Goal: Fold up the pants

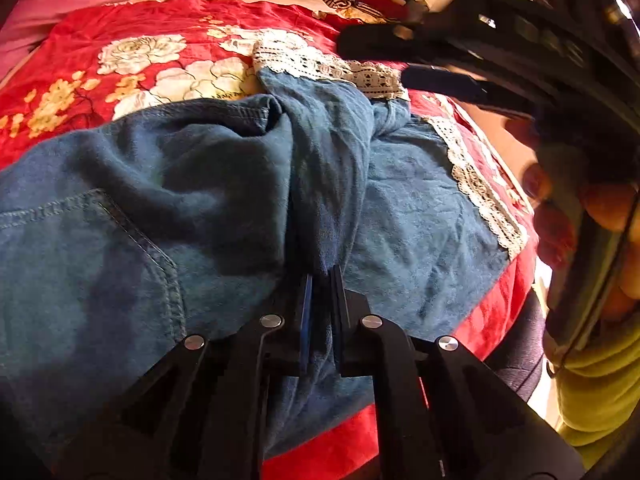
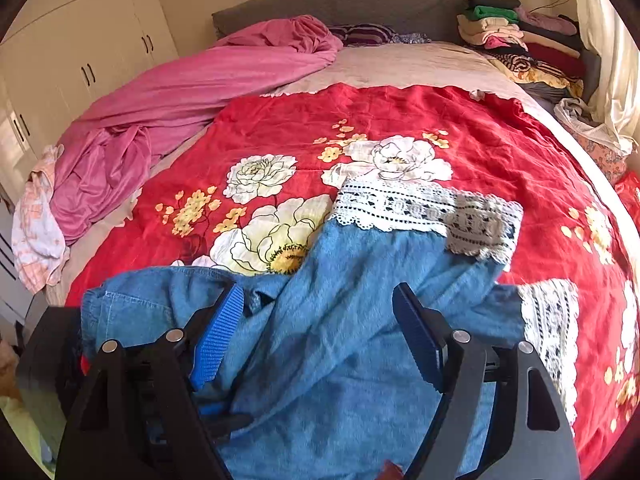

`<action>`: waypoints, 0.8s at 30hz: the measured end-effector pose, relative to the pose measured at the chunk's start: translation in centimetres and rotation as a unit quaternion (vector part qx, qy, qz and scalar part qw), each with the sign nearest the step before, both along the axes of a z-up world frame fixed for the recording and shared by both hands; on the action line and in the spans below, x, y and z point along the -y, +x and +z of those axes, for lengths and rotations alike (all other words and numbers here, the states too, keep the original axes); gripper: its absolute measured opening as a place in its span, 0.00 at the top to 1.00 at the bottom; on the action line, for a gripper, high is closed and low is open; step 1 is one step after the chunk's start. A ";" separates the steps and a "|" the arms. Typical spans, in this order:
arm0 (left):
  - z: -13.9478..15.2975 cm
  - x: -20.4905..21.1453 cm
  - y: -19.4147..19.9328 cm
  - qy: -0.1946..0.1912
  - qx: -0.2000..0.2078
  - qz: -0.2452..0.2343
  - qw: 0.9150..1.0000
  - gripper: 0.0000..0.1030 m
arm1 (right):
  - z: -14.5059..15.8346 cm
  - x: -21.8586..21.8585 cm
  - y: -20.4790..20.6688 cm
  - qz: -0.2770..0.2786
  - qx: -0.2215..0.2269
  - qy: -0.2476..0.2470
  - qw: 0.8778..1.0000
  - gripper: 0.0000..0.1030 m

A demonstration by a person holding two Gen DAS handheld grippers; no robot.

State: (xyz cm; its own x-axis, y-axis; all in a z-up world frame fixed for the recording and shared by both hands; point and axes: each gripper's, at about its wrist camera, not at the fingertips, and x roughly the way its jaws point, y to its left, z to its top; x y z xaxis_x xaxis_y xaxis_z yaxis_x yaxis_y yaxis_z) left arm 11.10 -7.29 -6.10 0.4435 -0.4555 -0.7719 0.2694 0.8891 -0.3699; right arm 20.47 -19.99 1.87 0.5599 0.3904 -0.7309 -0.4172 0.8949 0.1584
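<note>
Blue denim pants (image 1: 200,184) with white lace cuffs (image 1: 320,62) lie bunched on a red floral bedspread (image 1: 120,32). My left gripper (image 1: 322,280) is shut on a ridge of the denim near the middle of the pants. My right gripper (image 2: 318,300) is open and empty, hovering over the pants (image 2: 360,320), whose lace cuffs (image 2: 424,208) point away from me. The right gripper also shows at the upper right of the left wrist view (image 1: 400,56), above the lace cuffs.
A pink sheet (image 2: 180,96) is heaped along the bed's left side. A stack of folded clothes (image 2: 516,36) sits at the far right corner by the grey headboard (image 2: 340,4). White wardrobes (image 2: 72,52) stand to the left.
</note>
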 end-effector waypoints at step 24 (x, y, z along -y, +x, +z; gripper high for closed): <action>0.0 -0.2 -1.2 -0.002 0.015 -0.012 1.000 0.97 | -5.5 -0.4 12.1 -0.068 -0.080 -0.002 0.994 0.90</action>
State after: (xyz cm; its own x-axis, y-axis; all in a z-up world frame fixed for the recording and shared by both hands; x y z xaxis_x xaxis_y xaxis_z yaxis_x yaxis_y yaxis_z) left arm 9.88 -7.09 -6.08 0.4564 -0.4688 -0.7562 0.3014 0.8811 -0.3644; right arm 32.59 -19.59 -3.68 0.4831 0.3168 -0.8162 -0.2626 0.9418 0.2101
